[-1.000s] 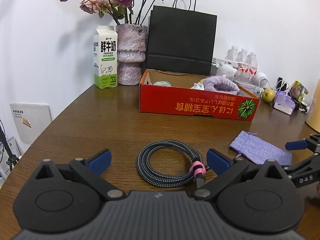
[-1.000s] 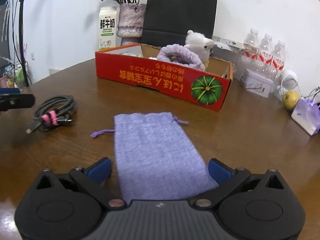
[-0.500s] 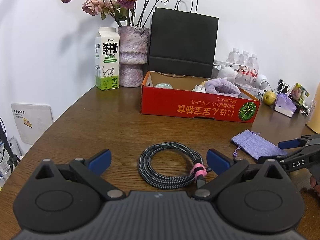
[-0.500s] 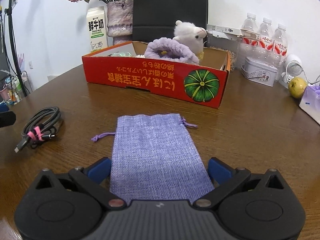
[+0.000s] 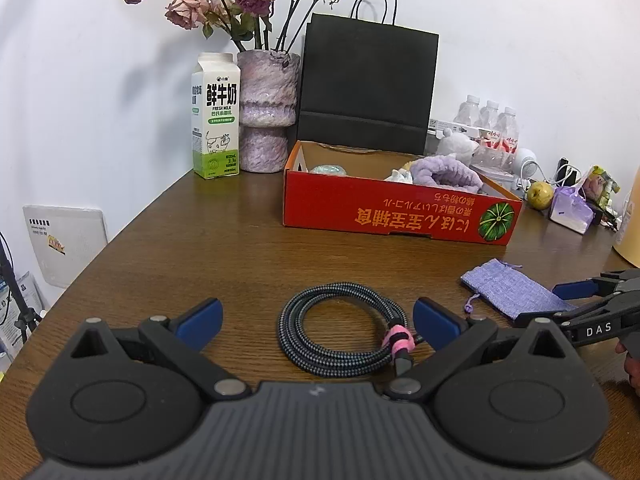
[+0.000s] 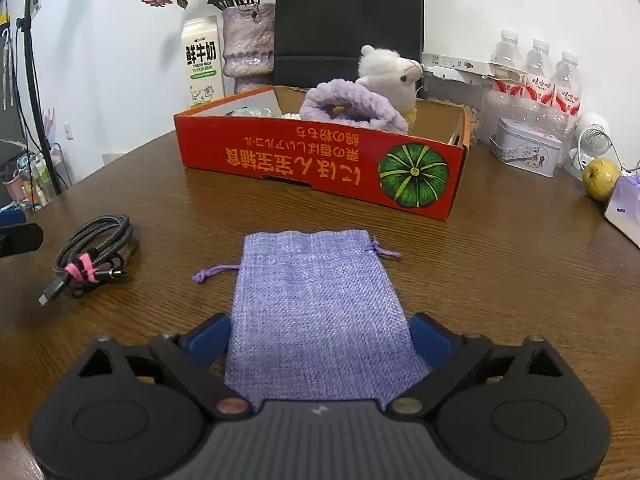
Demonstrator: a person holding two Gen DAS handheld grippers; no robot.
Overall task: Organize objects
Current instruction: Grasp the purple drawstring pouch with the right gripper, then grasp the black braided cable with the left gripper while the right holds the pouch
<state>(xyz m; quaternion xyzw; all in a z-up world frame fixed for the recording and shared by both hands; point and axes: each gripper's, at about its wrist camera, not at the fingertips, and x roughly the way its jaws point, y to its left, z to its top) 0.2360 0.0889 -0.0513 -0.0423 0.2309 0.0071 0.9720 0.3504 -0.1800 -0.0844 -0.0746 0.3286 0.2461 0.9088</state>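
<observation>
A coiled black braided cable (image 5: 340, 330) with a pink tie lies on the wooden table between the fingers of my open left gripper (image 5: 318, 318). It also shows in the right wrist view (image 6: 90, 246) at the left. A flat purple drawstring pouch (image 6: 318, 312) lies between the blue pads of my open right gripper (image 6: 320, 338); the pads stand at its two sides, contact unclear. The pouch (image 5: 508, 288) and right gripper (image 5: 588, 300) show at the right of the left wrist view. A red cardboard box (image 5: 400, 210) holds a purple plush ring and a white plush alpaca (image 6: 386, 74).
Behind the box (image 6: 320, 164) stand a milk carton (image 5: 216, 116), a vase of dried roses (image 5: 268, 108) and a black paper bag (image 5: 366, 88). Water bottles (image 6: 536, 76), a tin (image 6: 526, 152), a yellow-green fruit (image 6: 600, 172) and a tissue pack (image 5: 570, 208) sit at the right.
My right gripper has drawn back and swung toward the box, with the pouch still between its pads. The left gripper has barely moved; the cable stays in place.
</observation>
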